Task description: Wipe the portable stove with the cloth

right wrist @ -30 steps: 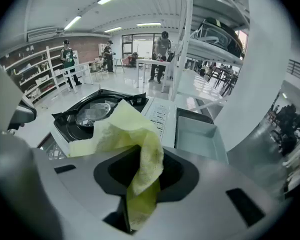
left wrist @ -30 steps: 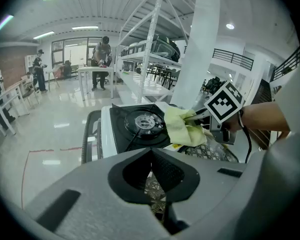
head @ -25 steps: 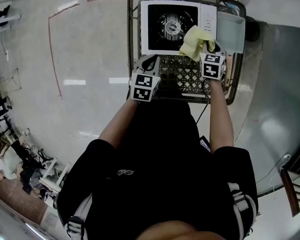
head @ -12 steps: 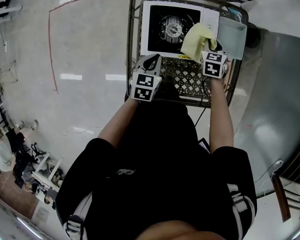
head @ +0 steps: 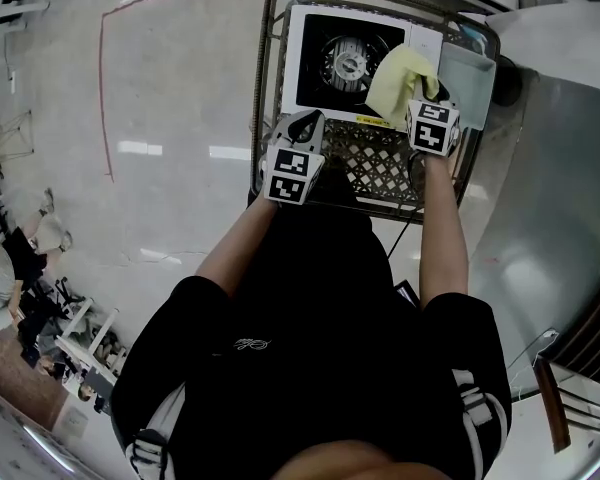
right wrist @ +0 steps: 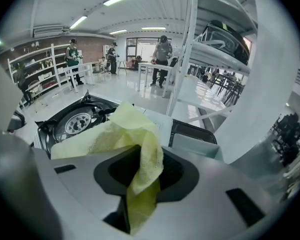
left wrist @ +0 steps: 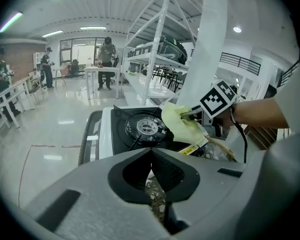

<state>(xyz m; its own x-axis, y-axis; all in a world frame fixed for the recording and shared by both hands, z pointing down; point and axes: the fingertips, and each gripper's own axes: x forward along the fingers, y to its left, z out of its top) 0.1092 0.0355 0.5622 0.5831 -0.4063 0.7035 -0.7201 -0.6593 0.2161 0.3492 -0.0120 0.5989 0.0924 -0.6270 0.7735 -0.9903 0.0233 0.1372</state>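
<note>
The right gripper [head: 421,96] clamps a yellow cloth [head: 398,80] by one end, so its loose part drapes over the portable stove [head: 315,88], apparently touching just beside the burner [head: 346,60]. The stove sits in a lattice basket [head: 365,158]. The left gripper [head: 299,120], pinched together on nothing, hovers clear of the wiping.

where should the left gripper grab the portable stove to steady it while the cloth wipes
Probably the portable stove's bare white left rim, approached from the left, pinching the edge. That strip is flat, nearest the left gripper, and clear of the burner and the yellow cloth held in the right gripper.
</note>
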